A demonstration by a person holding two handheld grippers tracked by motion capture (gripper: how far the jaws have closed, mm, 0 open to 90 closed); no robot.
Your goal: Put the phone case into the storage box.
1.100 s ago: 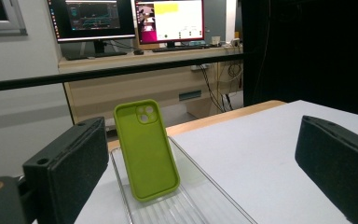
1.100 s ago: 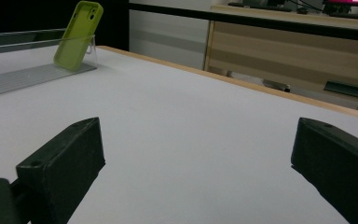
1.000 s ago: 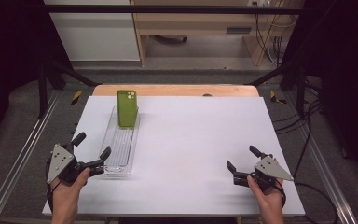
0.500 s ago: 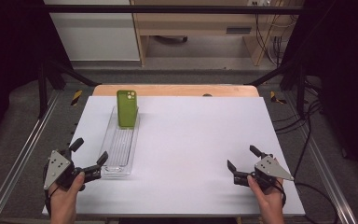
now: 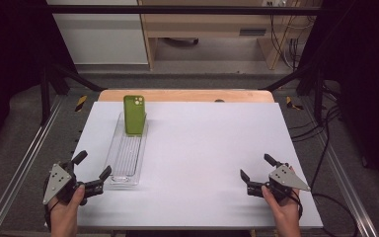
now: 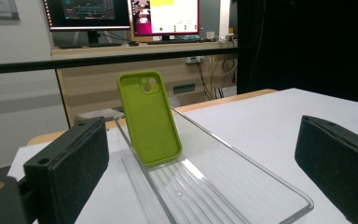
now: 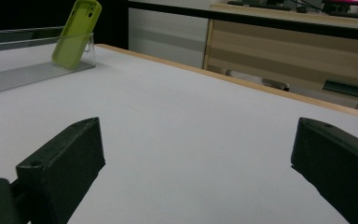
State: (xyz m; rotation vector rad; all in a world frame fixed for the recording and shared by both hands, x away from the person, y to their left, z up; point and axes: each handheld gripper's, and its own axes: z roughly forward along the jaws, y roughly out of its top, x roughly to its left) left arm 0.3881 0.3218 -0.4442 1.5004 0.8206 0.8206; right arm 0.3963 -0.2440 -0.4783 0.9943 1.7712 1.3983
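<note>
Clearly a light, thin thing to handle: green phone case, empty shell with camera cutout at the top, leaning upright against the far end wall of the clear plastic tray. Probably soft, slightly grippy silicone or similar, so likely to flex if pinched across the open face; better taken by the two long side edges, near the middle, with a modest squeeze. Little risk of breakage, more of tipping flat into the tray when nudged.

Nothing else inside the tray; ribbed floor bare from the case down to the near end. Tray itself thin-walled, light and apt to slide on the white table.

Left gripper just beside the tray's near end, jaws spread wide, holding nothing. Right gripper well apart from the tray, toward the table's other side, jaws likewise wide and empty.
</note>
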